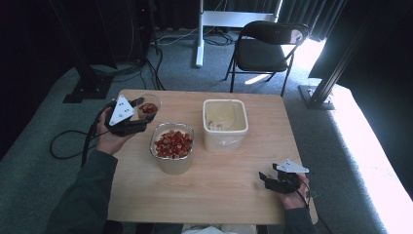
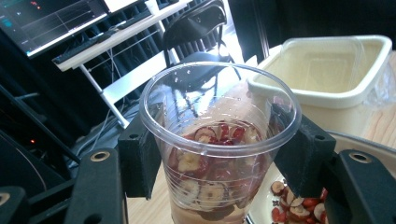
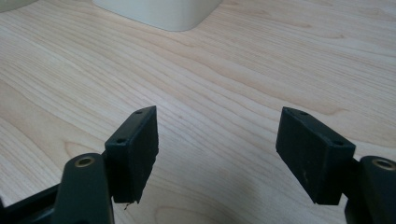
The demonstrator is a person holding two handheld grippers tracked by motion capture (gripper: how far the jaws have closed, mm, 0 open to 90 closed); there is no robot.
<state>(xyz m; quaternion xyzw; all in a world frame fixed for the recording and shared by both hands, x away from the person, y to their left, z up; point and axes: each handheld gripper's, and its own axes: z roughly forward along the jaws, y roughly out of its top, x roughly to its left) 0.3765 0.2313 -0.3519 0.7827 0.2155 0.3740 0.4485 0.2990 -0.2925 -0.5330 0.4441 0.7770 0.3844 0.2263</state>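
Left gripper view: left gripper [image 2: 219, 163] jaws clamp a thin plastic cup [image 2: 218, 140] of red slices beside the bowl [image 1: 172, 146]. Overpressure may buckle it, spilling slices. Right gripper [image 3: 217, 158] jaws apart, empty, over bench [image 3: 233, 70].

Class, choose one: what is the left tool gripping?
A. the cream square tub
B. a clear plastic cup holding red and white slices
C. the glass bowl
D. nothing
B: the left tool has its jaws pressed on both sides of the clear plastic cup.
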